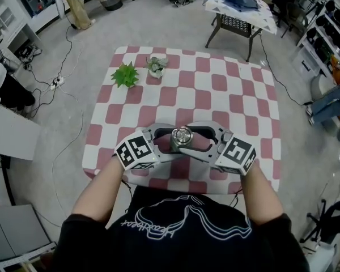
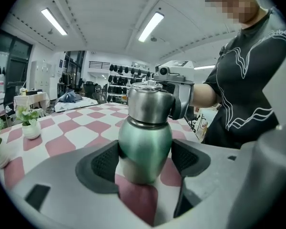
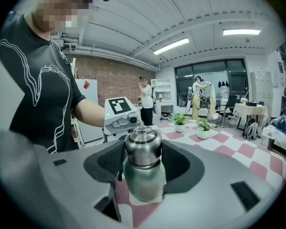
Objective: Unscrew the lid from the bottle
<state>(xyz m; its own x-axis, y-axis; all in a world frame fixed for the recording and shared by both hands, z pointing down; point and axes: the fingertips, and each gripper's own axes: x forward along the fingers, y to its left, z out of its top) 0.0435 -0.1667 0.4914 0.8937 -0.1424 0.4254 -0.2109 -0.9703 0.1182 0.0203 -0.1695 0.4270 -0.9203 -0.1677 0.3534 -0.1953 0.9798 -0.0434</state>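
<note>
A green metal bottle [image 1: 181, 136] with a steel lid [image 3: 143, 146] stands upright on the checked table [image 1: 215, 84] near its front edge. In the left gripper view my left gripper [image 2: 145, 160] is shut on the green body [image 2: 145, 144], low down, one dark pad pressed on each side. My right gripper [image 3: 142, 162] comes in from the opposite side and is shut on the steel lid, its pads against the lid's sides above the green body [image 3: 144, 180]. In the head view the left gripper [image 1: 169, 141] and the right gripper [image 1: 192, 141] meet round the bottle, hiding most of it.
Two small potted plants [image 1: 125, 75] [image 1: 156, 67] stand at the table's far left. A second table with cloth [image 1: 241, 4] is beyond, and cables [image 1: 62, 78] trail on the floor at left. People stand far off in the right gripper view.
</note>
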